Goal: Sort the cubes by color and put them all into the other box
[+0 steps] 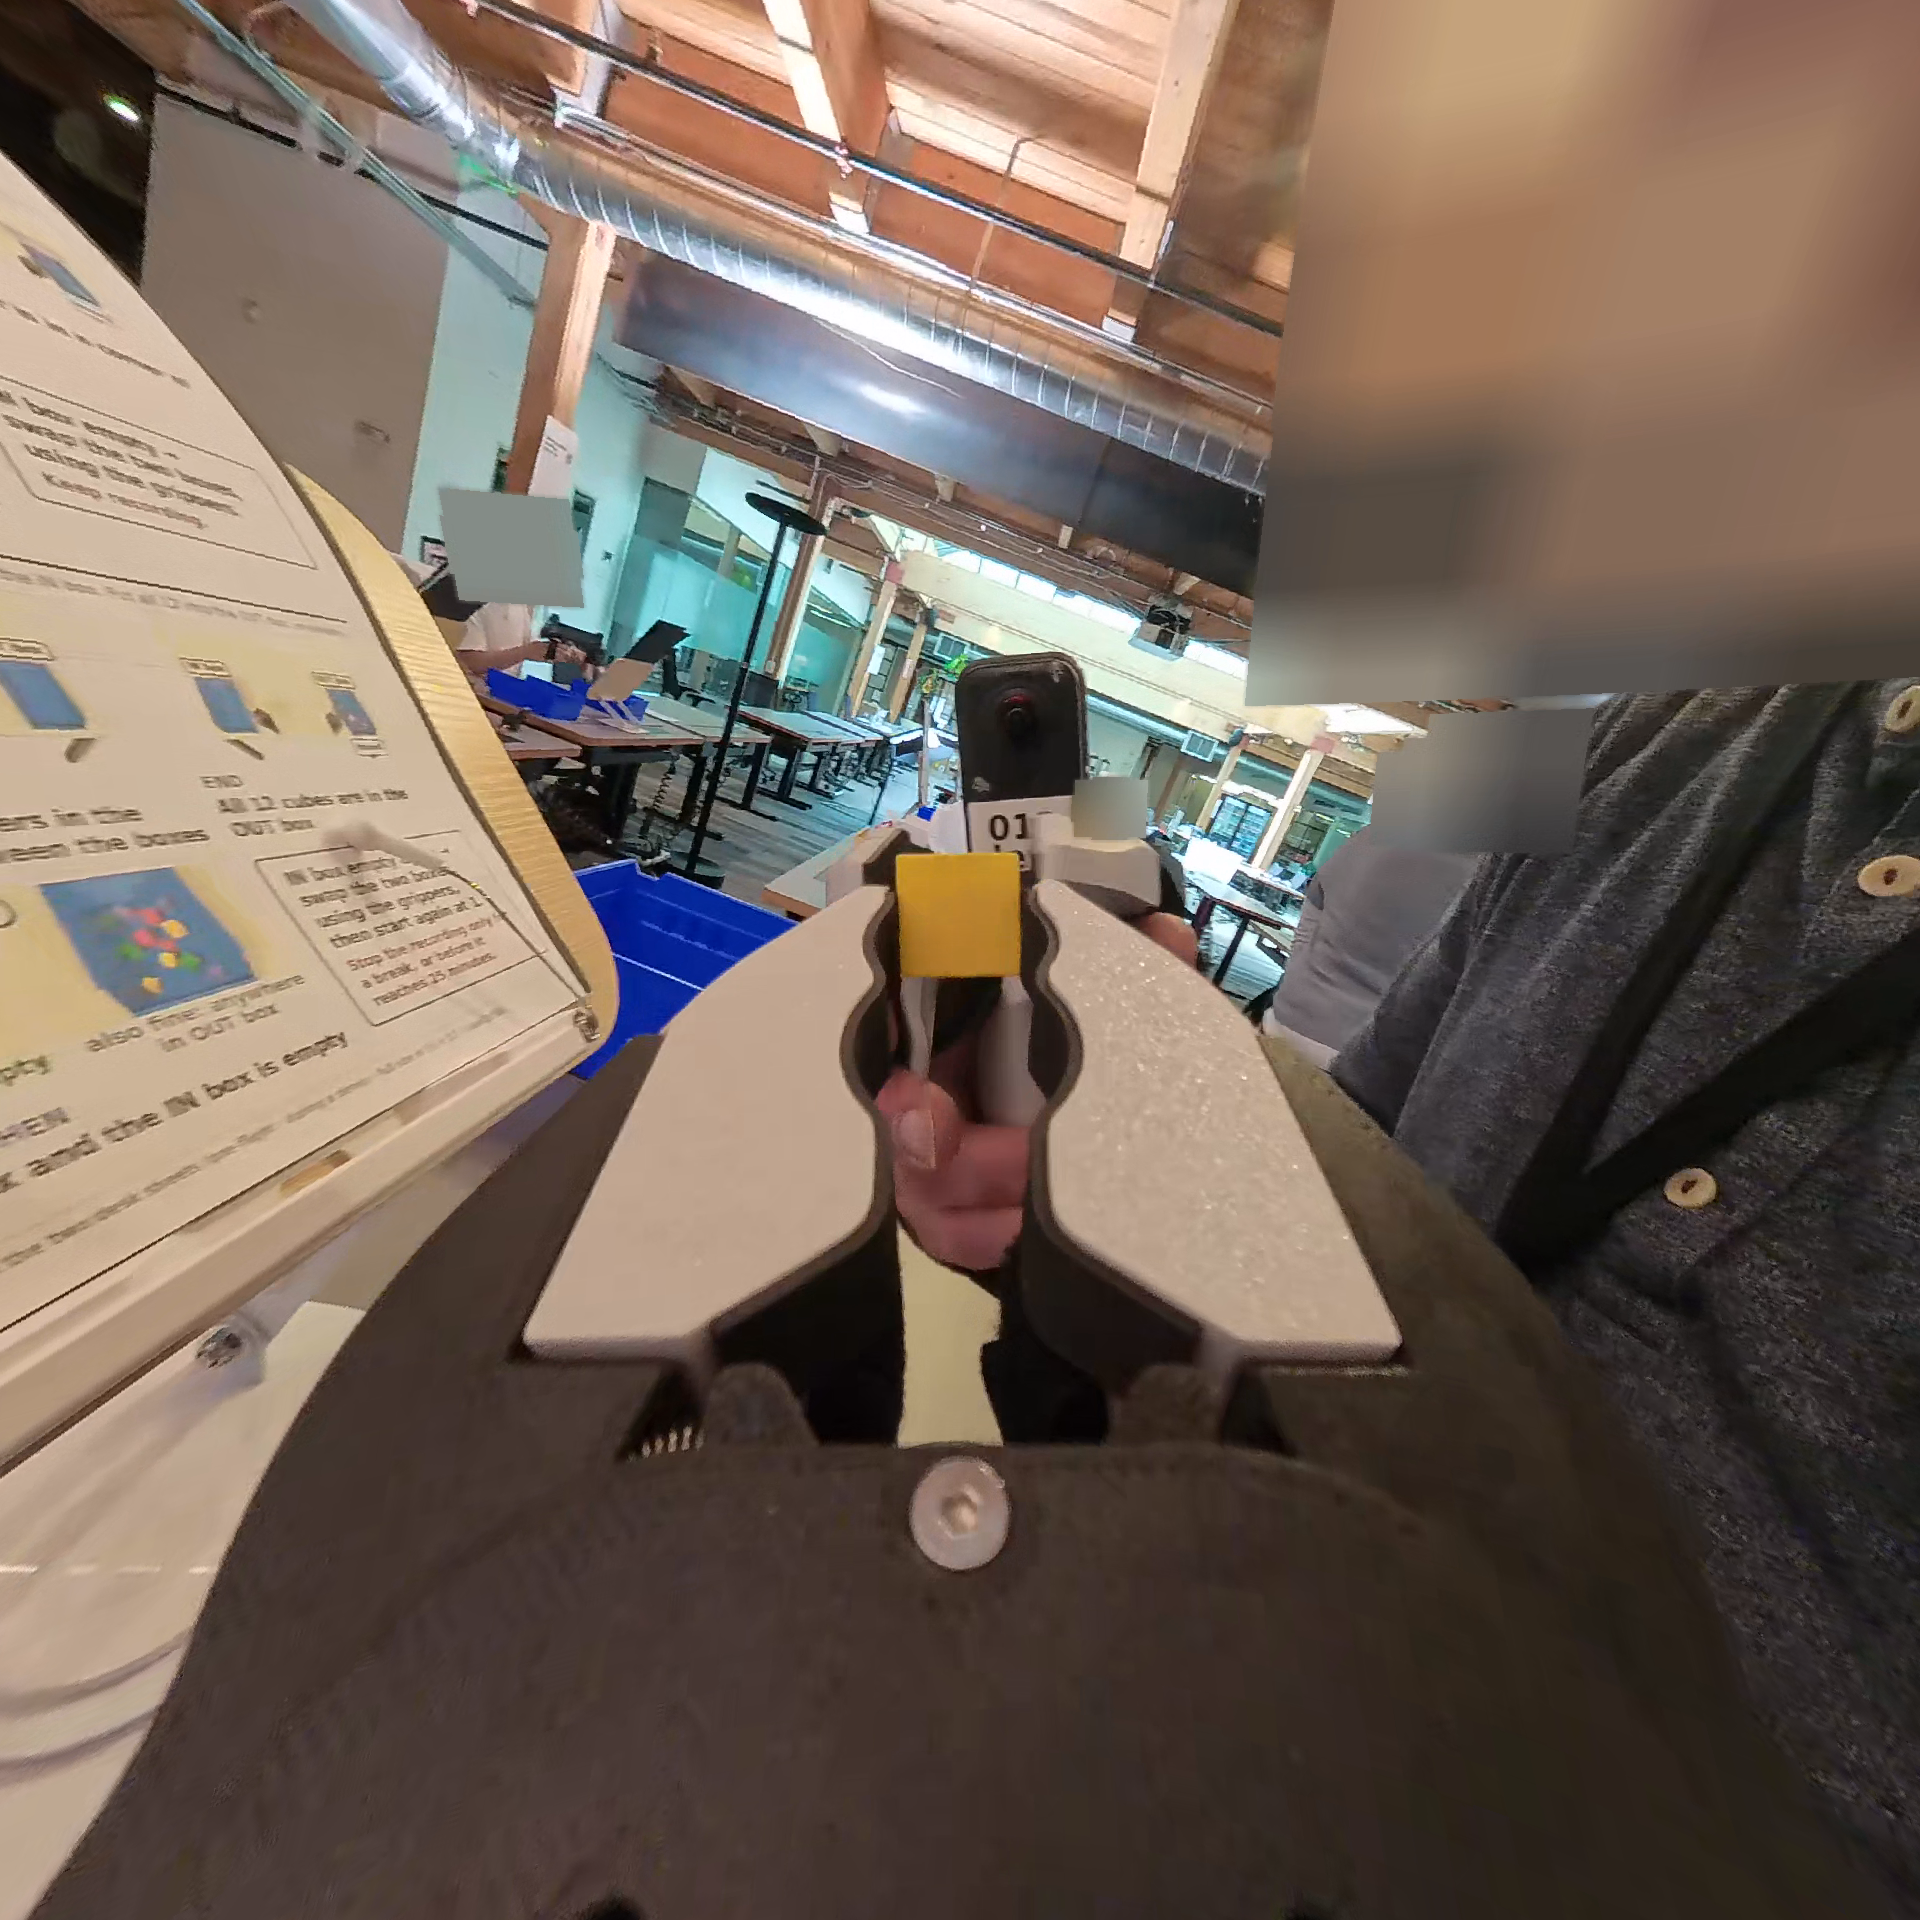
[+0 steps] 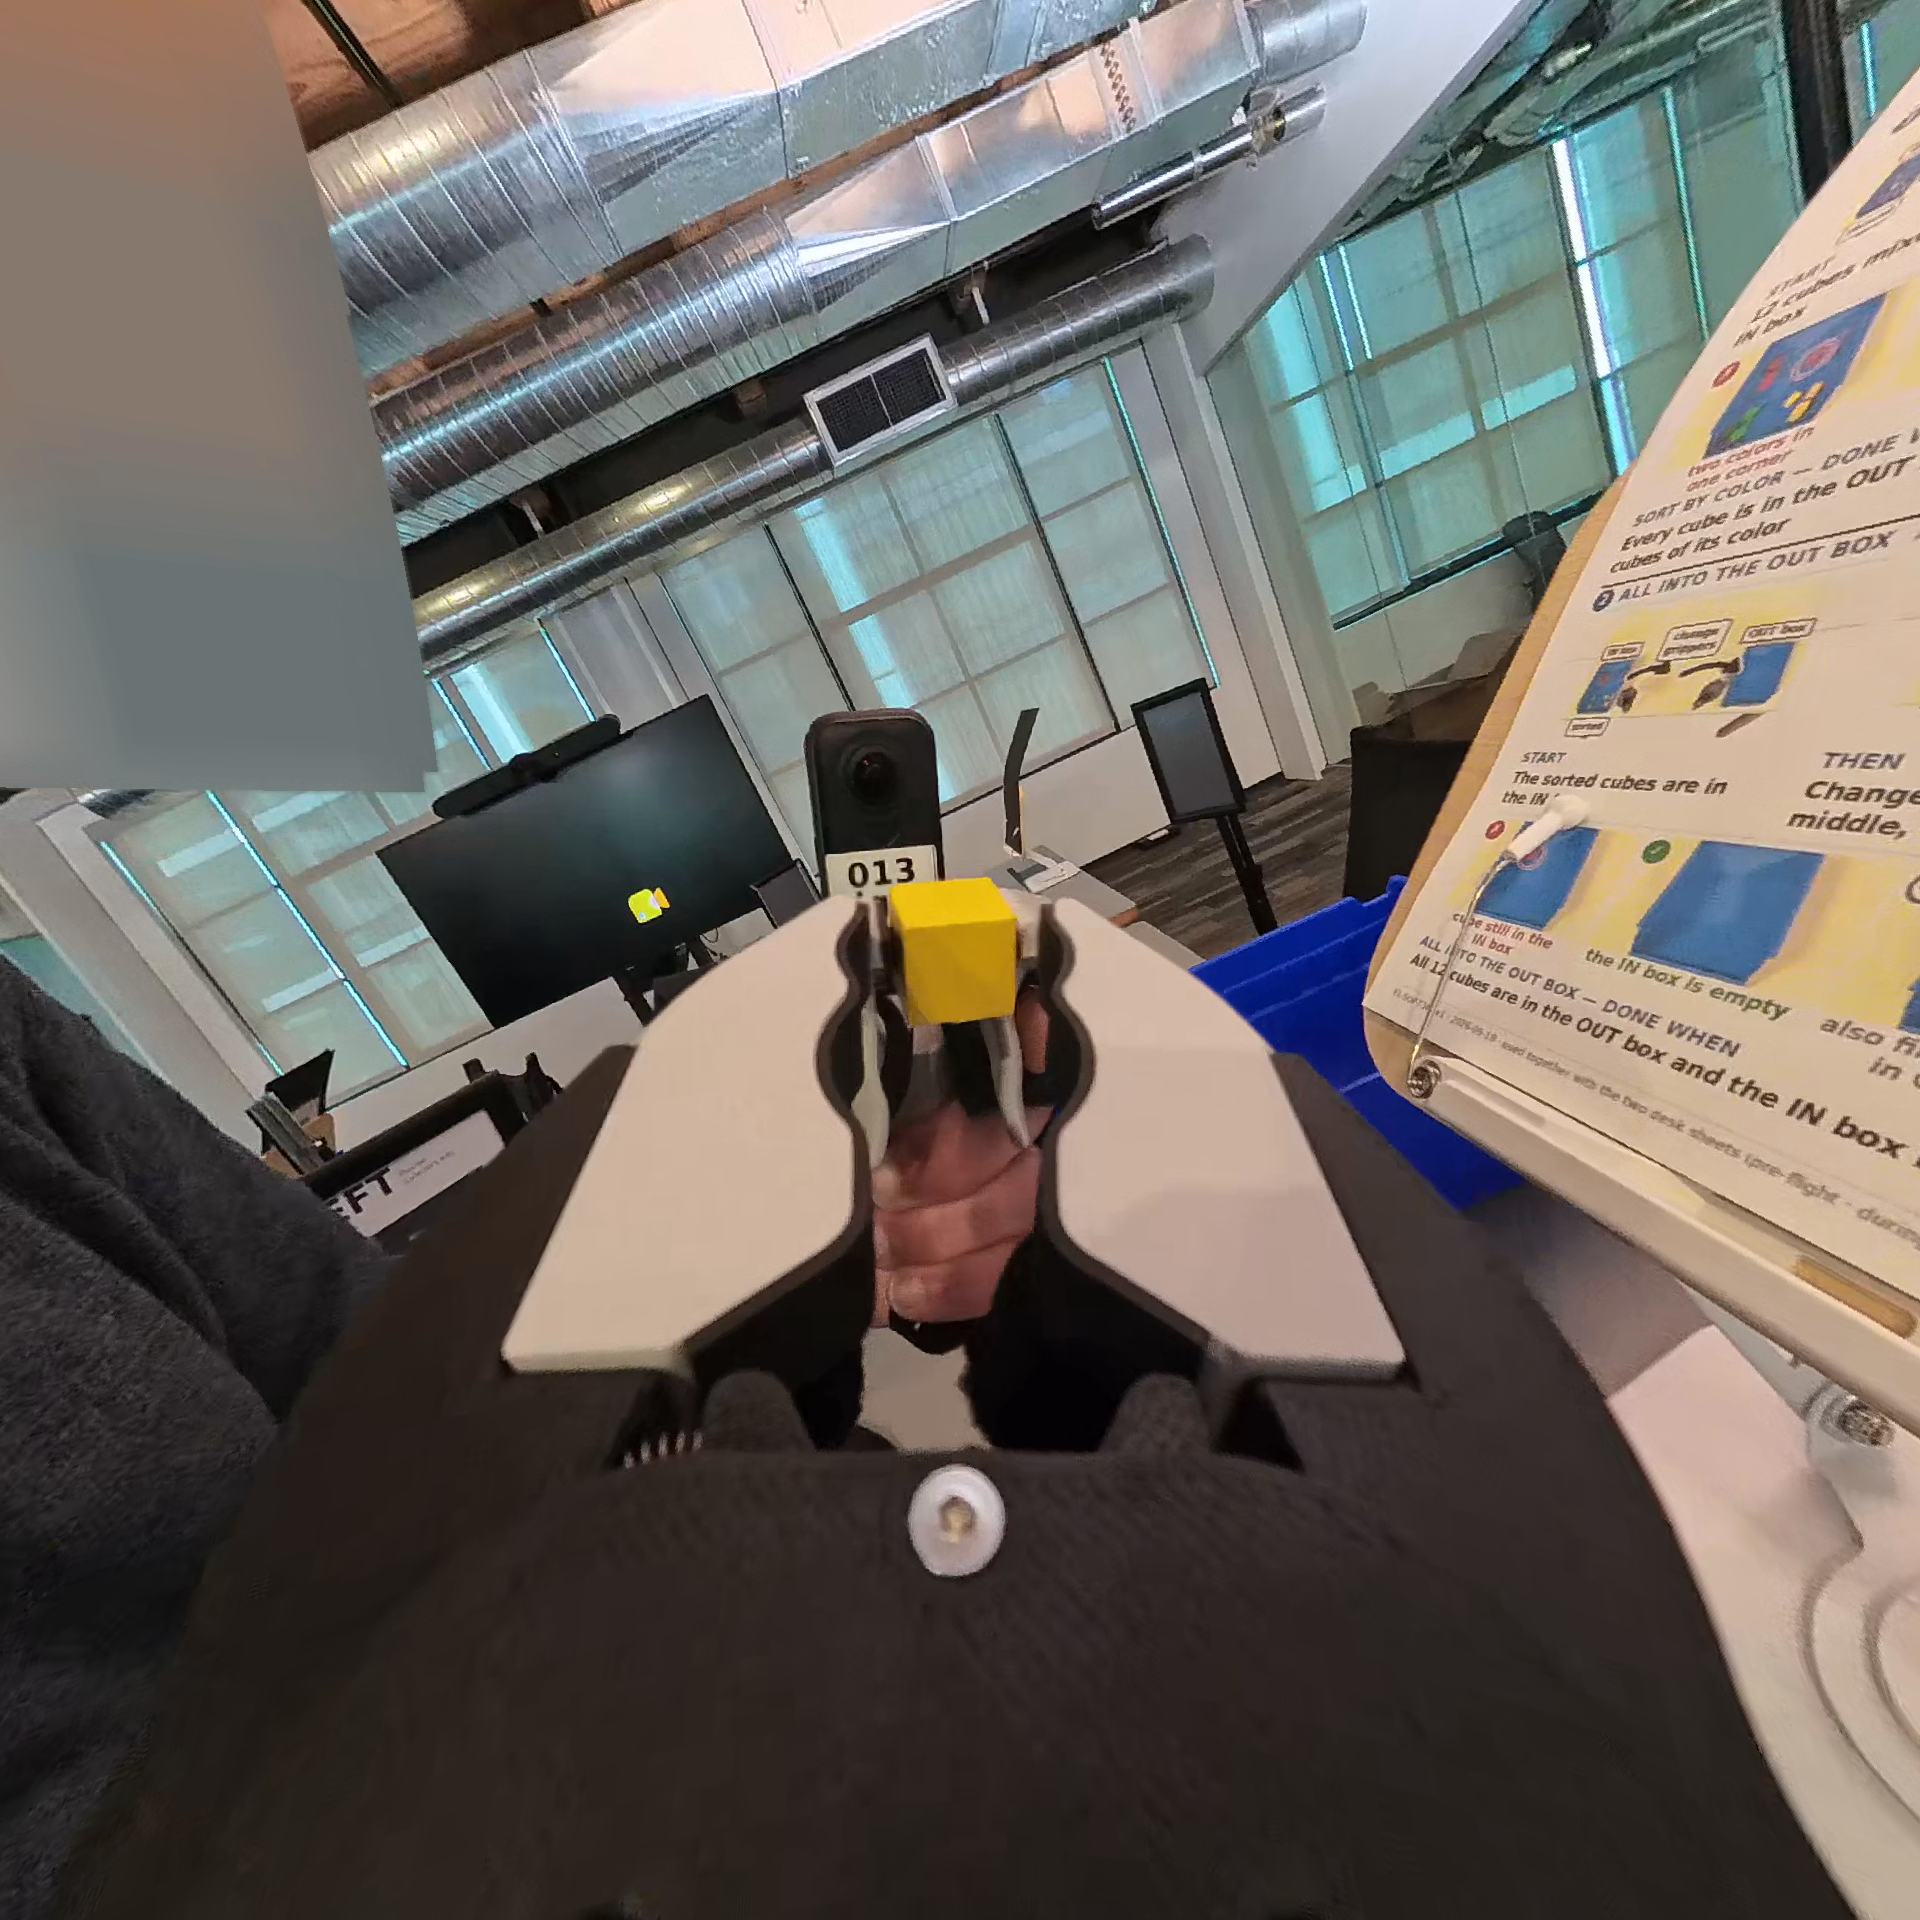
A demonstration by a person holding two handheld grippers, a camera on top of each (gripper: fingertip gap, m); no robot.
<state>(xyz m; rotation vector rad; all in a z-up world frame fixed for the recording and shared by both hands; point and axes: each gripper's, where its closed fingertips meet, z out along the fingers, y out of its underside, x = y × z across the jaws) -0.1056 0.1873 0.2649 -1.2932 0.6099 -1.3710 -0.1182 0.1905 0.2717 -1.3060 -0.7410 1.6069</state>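
Observation:
My two grippers face each other in mid-air, above the desk. My left gripper point(image 1: 958, 920) is shut on a yellow cube point(image 1: 958, 914), with both pads pressed against its sides. The right gripper's thin white fingers point(image 1: 1006, 1039) reach in from beyond the cube. In the right wrist view the same yellow cube point(image 2: 954, 961) stands between the pads of my right gripper point(image 2: 956, 966). A dark gap shows on each side of the cube there, so the right gripper is open around it. The left gripper's fingers point(image 2: 871, 1081) flank the cube in that view.
A blue box point(image 1: 665, 935) stands behind, low in both views point(image 2: 1340, 997). A tilted instruction board point(image 1: 208, 779) is close at the left, and at the right in the right wrist view point(image 2: 1714, 727). A person in a grey cardigan point(image 1: 1662, 1039) stands close.

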